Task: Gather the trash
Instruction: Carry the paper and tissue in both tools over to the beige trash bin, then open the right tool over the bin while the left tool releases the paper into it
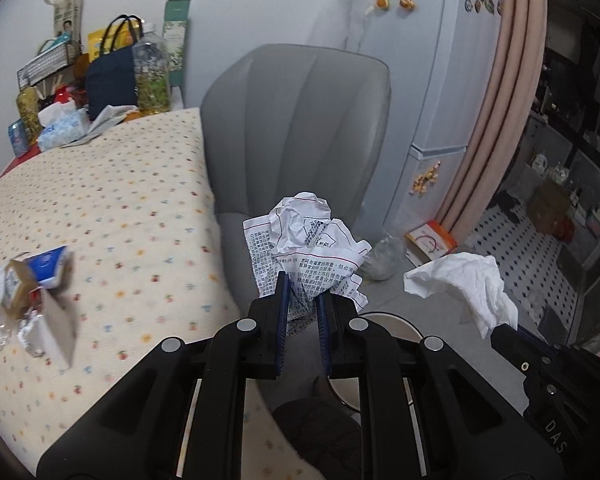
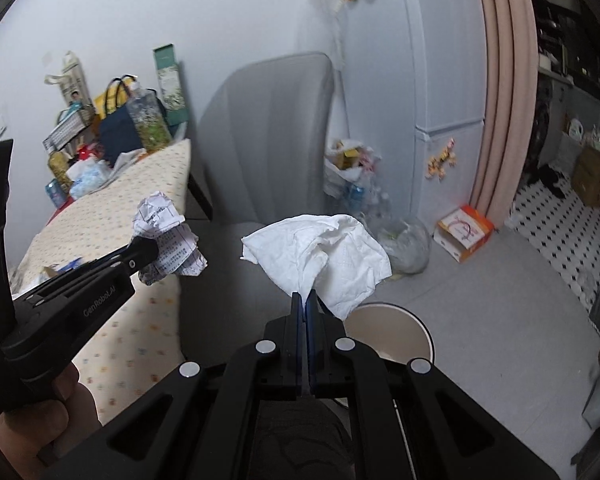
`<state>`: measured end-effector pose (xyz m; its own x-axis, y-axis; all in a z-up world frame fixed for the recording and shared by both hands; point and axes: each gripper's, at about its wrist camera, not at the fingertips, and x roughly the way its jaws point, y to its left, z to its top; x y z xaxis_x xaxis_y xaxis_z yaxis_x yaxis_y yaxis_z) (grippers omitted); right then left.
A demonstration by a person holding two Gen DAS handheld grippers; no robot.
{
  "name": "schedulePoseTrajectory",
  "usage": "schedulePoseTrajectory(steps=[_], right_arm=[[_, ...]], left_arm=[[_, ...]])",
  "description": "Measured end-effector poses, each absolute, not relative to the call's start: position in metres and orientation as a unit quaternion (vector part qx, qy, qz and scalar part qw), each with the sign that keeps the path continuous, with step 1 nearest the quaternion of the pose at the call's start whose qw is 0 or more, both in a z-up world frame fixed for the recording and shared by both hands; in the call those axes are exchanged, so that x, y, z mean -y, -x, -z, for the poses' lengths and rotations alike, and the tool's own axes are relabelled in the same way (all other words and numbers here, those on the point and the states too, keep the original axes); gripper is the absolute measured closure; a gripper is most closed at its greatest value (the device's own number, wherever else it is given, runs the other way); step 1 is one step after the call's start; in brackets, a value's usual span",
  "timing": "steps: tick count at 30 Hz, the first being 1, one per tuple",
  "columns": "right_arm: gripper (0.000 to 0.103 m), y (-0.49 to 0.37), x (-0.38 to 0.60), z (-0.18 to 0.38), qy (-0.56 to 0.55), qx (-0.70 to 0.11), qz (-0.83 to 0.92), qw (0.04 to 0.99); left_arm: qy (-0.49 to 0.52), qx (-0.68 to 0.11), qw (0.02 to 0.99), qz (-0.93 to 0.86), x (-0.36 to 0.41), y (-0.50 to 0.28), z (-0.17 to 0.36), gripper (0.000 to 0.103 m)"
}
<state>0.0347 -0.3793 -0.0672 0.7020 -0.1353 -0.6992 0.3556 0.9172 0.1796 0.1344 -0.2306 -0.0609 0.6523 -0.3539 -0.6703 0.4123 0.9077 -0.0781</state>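
Observation:
My left gripper [image 1: 302, 288] is shut on a crumpled printed paper [image 1: 306, 240] and holds it in the air beside the table's right edge; it also shows in the right wrist view [image 2: 168, 236]. My right gripper [image 2: 305, 298] is shut on a white tissue [image 2: 324, 256], held above a round white bin [image 2: 392, 338] on the floor; the tissue also shows in the left wrist view [image 1: 464, 284]. More trash, a small carton and wrappers [image 1: 32, 296], lies on the table at the left.
A table with a dotted cloth [image 1: 112, 208] is on the left, with bags, bottles and a tissue pack at its far end. A grey chair [image 1: 296, 128] stands ahead. A fridge [image 1: 452, 80], an orange box [image 1: 430, 240] and plastic bags [image 2: 404, 246] are to the right.

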Motion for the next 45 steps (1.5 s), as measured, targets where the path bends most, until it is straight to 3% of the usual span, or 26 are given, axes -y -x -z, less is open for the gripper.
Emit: schedulePoseTrajectory(steps=[16, 20, 23, 41, 43, 45], right_arm=[[0.1, -0.069, 0.458, 0.153, -0.209, -0.428, 0.166, 0.864], [0.095, -0.08, 0.468, 0.171, -0.214, -0.443, 0.171, 0.854], [0.05, -0.081, 0.477, 0.181, -0.222, -0.448, 0.181, 0.847], [0.051, -0.011, 0.523, 0.156, -0.249, -0.408, 0.26, 0.839], [0.05, -0.002, 0.527, 0.15, -0.249, -0.401, 0.271, 0.839], [0.05, 0.007, 0.53, 0.144, -0.249, -0.393, 0.283, 0.839]], left_arm=[[-0.075, -0.42, 0.875, 0.23, 0.307, -0.173, 0.111, 0.089], [-0.081, -0.43, 0.871, 0.224, 0.312, -0.181, 0.12, 0.089], [-0.087, -0.436, 0.868, 0.222, 0.317, -0.182, 0.125, 0.089], [-0.101, -0.45, 0.839, 0.288, 0.366, -0.16, 0.132, 0.089], [-0.096, -0.459, 0.83, 0.302, 0.372, -0.156, 0.134, 0.085], [-0.09, -0.47, 0.819, 0.318, 0.379, -0.153, 0.136, 0.062]])
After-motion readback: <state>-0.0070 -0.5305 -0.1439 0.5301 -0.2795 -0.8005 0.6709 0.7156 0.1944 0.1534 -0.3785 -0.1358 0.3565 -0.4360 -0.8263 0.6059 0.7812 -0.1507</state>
